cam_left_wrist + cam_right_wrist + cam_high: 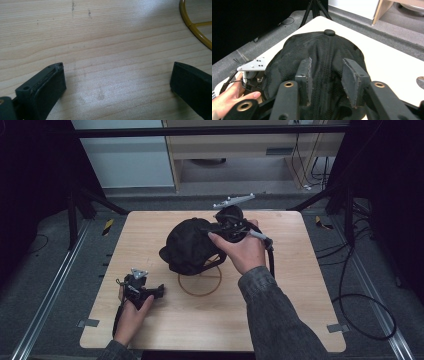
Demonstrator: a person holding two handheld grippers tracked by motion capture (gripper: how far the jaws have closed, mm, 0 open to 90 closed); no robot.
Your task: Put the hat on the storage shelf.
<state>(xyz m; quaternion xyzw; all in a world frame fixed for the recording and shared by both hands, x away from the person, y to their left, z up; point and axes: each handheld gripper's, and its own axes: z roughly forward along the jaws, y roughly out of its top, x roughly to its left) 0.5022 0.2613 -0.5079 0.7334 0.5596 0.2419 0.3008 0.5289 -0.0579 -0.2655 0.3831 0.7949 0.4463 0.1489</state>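
A black mesh cap (pixel 190 245) sits on a yellow wire stand (pixel 200 282) at the middle of the wooden table (pixel 285 290). My right gripper (pixel 212 231) reaches onto the cap from its right side. In the right gripper view its jaws stand apart over the cap's crown (pixel 322 50), and the pads do not squeeze the fabric, so the right gripper (pixel 328 72) is open. My left gripper (pixel 160 291) rests near the front left of the table, its fingers pointing right. It is open (pixel 117 77) over bare wood, with the stand's ring (pixel 195 25) at the upper right.
Dark frame posts (pixel 75 210) stand at the table's back corners. Cables (pixel 360 310) loop on the floor to the right, and metal rails (pixel 55 290) run along both sides. The right gripper's cable (pixel 272 257) hangs beside the hand.
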